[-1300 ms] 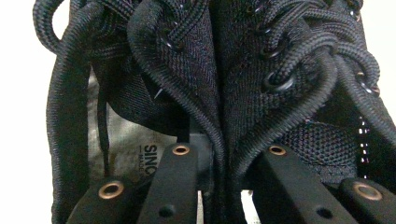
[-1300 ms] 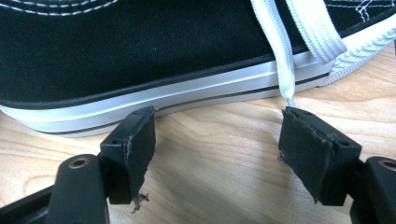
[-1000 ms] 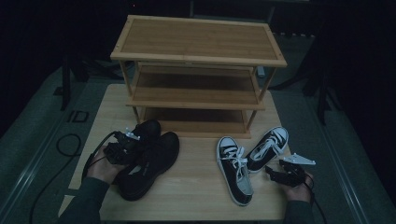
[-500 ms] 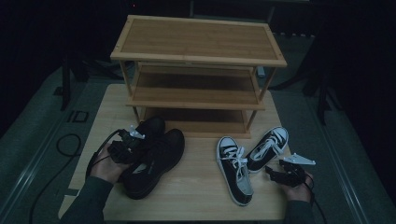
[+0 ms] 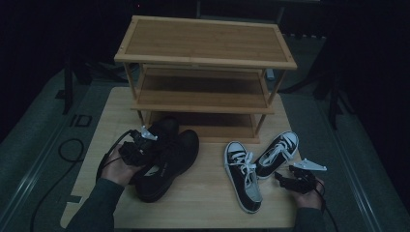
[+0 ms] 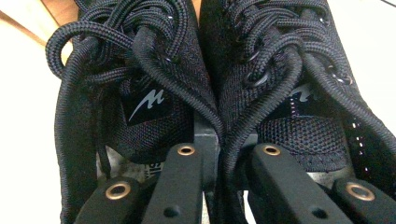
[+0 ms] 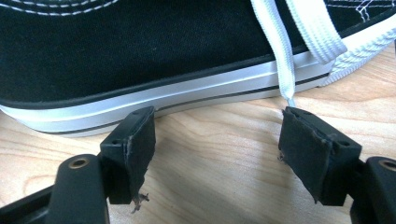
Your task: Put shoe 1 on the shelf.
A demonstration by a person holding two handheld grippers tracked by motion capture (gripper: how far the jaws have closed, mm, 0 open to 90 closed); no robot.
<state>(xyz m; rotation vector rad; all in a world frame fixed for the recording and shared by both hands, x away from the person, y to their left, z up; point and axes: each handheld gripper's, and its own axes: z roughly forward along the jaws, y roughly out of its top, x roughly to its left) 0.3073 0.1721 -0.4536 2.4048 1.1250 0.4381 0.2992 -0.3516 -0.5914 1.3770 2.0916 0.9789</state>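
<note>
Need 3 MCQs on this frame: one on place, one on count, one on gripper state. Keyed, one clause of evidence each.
1. Where do the black-and-white sneakers lie?
A. on the top shelf
B. on the table, right of the black shoes
C. on the floor

2. How many shelves does the wooden rack have?
A. two
B. three
C. five

3. How does the left gripper stand?
A. shut, pinching the inner collars of both black shoes
B. wide open above the rack
C. shut on a white lace

Key:
1 B: in the high view they rest on the table, to the right of the black shoes.
2 B: the high view shows three tiers, top, middle and bottom.
3 A: the left gripper view shows both jaws close together, one inside each shoe, with the collars between them.
</note>
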